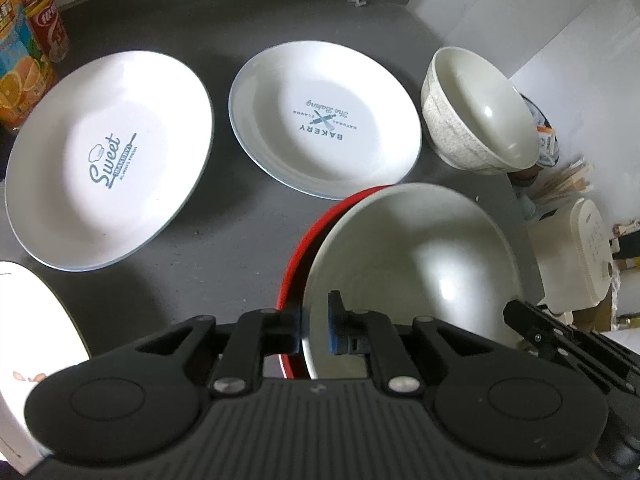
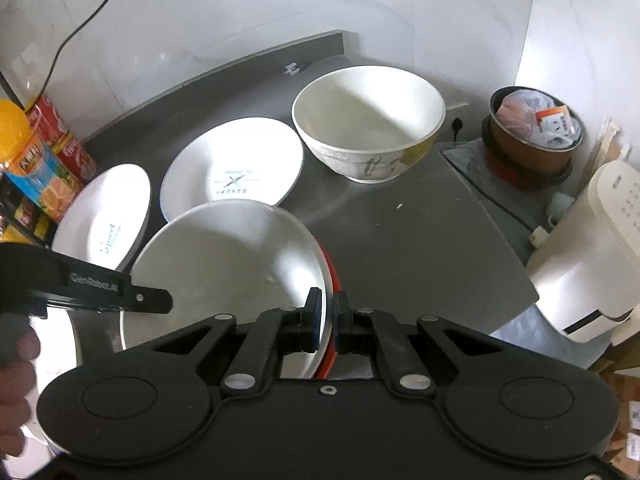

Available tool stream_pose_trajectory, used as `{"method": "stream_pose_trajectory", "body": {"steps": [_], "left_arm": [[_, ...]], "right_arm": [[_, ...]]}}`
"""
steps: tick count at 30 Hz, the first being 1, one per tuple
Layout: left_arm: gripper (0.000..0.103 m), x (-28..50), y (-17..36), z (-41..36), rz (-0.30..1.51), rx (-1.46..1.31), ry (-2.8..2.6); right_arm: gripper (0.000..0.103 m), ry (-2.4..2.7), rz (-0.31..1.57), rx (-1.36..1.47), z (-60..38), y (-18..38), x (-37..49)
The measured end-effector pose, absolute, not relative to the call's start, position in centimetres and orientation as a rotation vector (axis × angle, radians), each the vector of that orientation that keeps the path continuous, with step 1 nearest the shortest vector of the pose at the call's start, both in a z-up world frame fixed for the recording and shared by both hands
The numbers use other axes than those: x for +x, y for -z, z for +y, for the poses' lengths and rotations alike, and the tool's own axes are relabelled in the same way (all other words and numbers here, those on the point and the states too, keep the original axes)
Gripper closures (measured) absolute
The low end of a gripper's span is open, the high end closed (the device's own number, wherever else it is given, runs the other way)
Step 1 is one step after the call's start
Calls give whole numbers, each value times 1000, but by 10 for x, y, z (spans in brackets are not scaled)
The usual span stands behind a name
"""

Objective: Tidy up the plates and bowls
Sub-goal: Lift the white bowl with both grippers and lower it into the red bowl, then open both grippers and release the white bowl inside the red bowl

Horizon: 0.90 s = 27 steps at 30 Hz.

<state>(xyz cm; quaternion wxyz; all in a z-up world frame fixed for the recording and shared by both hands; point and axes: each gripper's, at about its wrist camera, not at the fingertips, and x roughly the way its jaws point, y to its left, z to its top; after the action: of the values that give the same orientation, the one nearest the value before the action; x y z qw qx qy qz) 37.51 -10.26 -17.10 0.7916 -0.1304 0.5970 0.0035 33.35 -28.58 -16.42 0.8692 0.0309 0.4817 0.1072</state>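
A bowl [image 1: 416, 264], red outside and pale inside, is held by its rim between both grippers. My left gripper [image 1: 314, 320] is shut on its left rim, one finger inside and one outside. On the opposite rim my right gripper [image 2: 328, 312] is shut on the same bowl [image 2: 232, 256]. Behind it on the dark counter [image 1: 240, 32] lie two white plates, the "Sweet" plate [image 1: 108, 160] at left and the "Bakery" plate [image 1: 324, 120] in the middle. A patterned white bowl [image 1: 476, 112] stands upright at the back right, also in the right wrist view [image 2: 368, 124].
A juice carton [image 1: 20, 60] and a red can [image 1: 48, 24] stand at the counter's left. Another white dish [image 1: 32, 320] lies at the near left. Off the counter's right edge are a lined bin [image 2: 532, 132] and a white appliance [image 2: 592, 256]. A hand [image 2: 16, 360] holds the left gripper.
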Motion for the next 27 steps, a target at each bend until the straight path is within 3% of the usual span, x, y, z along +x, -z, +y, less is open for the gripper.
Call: {"method": "stream_pose_trajectory", "body": {"steps": [9, 10, 14, 17, 22, 24, 27], "left_arm": [[75, 369, 149, -98, 1258, -302, 30], [70, 368, 146, -97, 1249, -302, 36], [54, 360, 131, -95, 1184, -277, 52], [50, 358, 126, -92, 1162, -270, 70], [38, 353, 121, -83, 1127, -268, 81], [32, 348, 117, -80, 1113, -257, 74], [24, 342, 110, -75, 1076, -241, 90]], "right_arm": [[95, -217, 995, 108, -286, 157, 332], [94, -216, 989, 110, -286, 155, 331], [85, -205, 961, 154, -287, 148, 329], [78, -189, 933, 188, -287, 142, 327], [60, -141, 901, 220, -285, 131, 322], [43, -122, 870, 217, -284, 124, 317], [30, -100, 830, 228, -282, 116, 307]]}}
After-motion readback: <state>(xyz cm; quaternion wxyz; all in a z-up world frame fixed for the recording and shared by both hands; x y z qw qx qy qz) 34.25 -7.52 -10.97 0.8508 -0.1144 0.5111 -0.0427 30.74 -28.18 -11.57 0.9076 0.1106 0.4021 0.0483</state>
